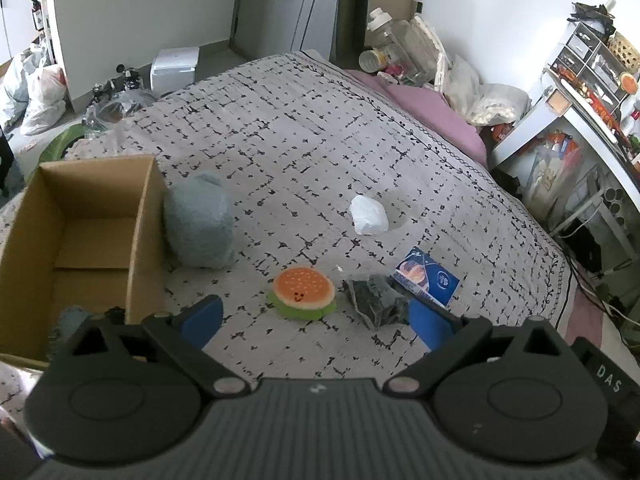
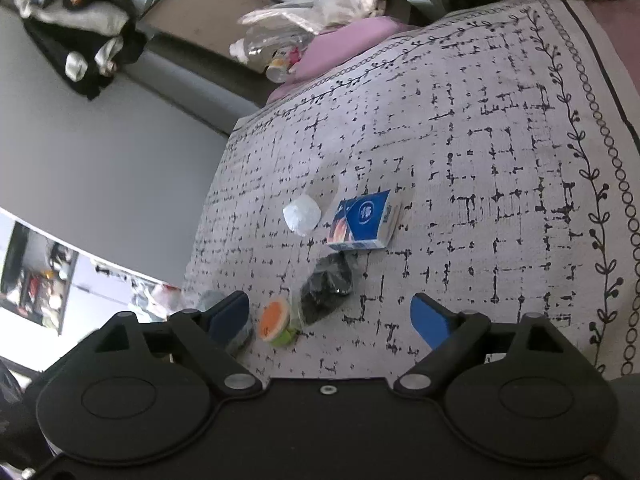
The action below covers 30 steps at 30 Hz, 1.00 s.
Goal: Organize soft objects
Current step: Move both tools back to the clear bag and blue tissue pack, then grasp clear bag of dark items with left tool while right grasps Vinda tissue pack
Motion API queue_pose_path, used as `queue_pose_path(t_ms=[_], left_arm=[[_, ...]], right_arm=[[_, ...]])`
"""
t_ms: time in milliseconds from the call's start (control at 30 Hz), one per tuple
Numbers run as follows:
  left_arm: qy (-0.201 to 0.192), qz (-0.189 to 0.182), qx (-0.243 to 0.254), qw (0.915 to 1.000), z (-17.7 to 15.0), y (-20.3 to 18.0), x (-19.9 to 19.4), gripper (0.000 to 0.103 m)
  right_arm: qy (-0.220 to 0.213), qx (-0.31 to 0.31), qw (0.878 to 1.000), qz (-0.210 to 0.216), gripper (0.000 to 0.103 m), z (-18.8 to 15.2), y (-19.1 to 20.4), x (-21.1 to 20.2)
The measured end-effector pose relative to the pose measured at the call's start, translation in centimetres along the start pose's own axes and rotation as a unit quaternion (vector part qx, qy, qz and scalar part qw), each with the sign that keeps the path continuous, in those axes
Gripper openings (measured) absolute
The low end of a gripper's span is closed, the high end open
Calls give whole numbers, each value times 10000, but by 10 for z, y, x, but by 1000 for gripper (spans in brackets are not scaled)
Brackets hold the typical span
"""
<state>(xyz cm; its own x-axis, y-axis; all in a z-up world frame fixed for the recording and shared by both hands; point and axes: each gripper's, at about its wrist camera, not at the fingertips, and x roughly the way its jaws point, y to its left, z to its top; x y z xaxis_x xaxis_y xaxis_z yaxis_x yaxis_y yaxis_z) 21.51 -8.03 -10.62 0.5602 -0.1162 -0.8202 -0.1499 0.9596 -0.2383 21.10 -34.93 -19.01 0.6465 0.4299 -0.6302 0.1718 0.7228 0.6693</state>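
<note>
On the patterned bedspread (image 1: 288, 128) lie a burger-shaped plush (image 1: 303, 293), a dark item in clear wrap (image 1: 376, 300), a white crumpled packet (image 1: 369, 215) and a blue tissue pack (image 1: 427, 277). A grey plush (image 1: 199, 226) leans against an open cardboard box (image 1: 80, 248) at the left. My left gripper (image 1: 314, 318) hovers open just above the burger plush, nothing between its blue pads. In the right wrist view the burger plush (image 2: 274, 322), dark wrapped item (image 2: 326, 290), white packet (image 2: 302, 215) and tissue pack (image 2: 366, 220) lie ahead of my right gripper (image 2: 332, 318), which is open and empty.
A pink pillow (image 1: 424, 108) with bottles and plastic bags lies at the bed's far end. A cluttered white shelf unit (image 1: 580, 120) stands right of the bed. Bags and a white box (image 1: 175, 66) sit on the floor beyond the far left edge.
</note>
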Motion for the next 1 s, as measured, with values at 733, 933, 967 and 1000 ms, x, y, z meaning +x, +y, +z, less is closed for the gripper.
queue_pose_path(t_ms=[733,933,967,1000], left_arm=[[719,-362,-518,9954,-3,-37,89,90],[834,-253,-578,9945,-5,-46,111,90],[870,-249,-578,9942,-5,-47,116,90],[896,-225,-588,9940,-6,-48,119,90]], right_arm=[[-151,1111,9933,272,62,28,-42,53],[-10,1208,9926,100,62,35,-49,76],[19,1210,9926,75,62,36,-50,80],[36,1199,9928,66,61,36,-50,83]])
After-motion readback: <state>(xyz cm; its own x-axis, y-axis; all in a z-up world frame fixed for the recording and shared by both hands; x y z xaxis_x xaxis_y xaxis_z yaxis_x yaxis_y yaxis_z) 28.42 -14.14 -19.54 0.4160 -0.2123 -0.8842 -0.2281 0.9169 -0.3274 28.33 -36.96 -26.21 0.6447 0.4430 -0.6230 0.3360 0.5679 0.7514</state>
